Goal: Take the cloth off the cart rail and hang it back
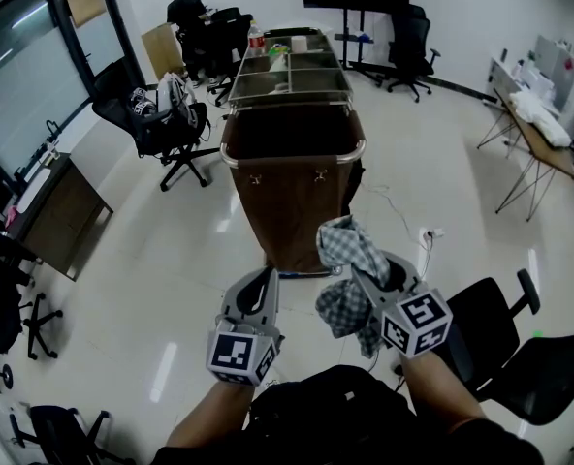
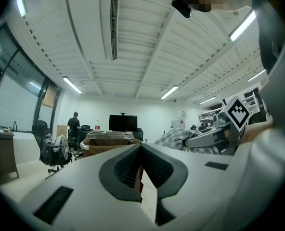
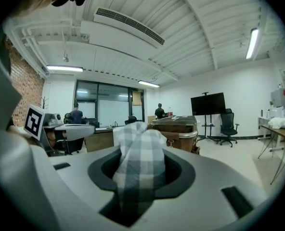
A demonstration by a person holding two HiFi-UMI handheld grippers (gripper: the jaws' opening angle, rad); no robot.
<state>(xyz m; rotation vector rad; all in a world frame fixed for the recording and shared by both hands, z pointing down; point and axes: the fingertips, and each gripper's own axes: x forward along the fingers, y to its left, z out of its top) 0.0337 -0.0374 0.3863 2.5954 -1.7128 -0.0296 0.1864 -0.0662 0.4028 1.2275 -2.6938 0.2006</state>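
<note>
Clenching the fingers (image 3: 183, 174) of the right gripper (image 1: 369, 271) on a bunched checked cloth (image 1: 343, 252), holding it in the air, apart from the cart rail (image 1: 357, 153). Pressing the fingers (image 2: 125, 167) of the left gripper (image 1: 257, 289) together on nothing, beside the right one. Facing the brown-bagged housekeeping cart (image 1: 287, 211) on the glossy floor (image 1: 171, 289), with an office chair (image 1: 161, 124) at its left and a person (image 1: 184, 8) farther back.
</note>
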